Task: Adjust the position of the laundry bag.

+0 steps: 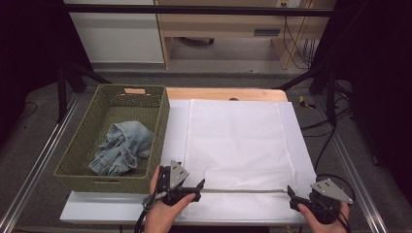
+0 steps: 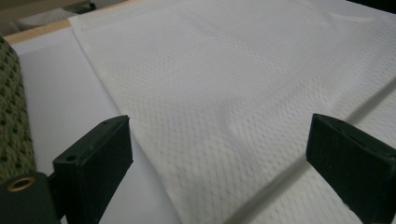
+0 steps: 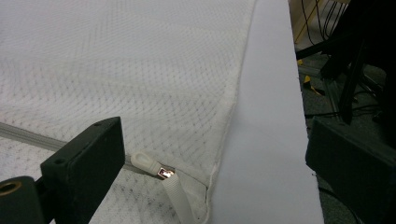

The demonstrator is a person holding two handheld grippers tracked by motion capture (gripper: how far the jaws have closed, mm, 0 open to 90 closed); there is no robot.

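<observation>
Both grippers' jaws stand spread: right gripper [image 3: 212,154] should pinch the zipper pull [image 3: 152,165] squarely while left gripper [image 2: 219,154] pins the mesh bag [image 1: 238,141] beside the zipper.

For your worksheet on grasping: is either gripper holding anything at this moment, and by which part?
Nothing is held. The left gripper and right gripper both stand open over the white mesh zippered bag; its zipper pull lies untouched between the right jaws.
</observation>
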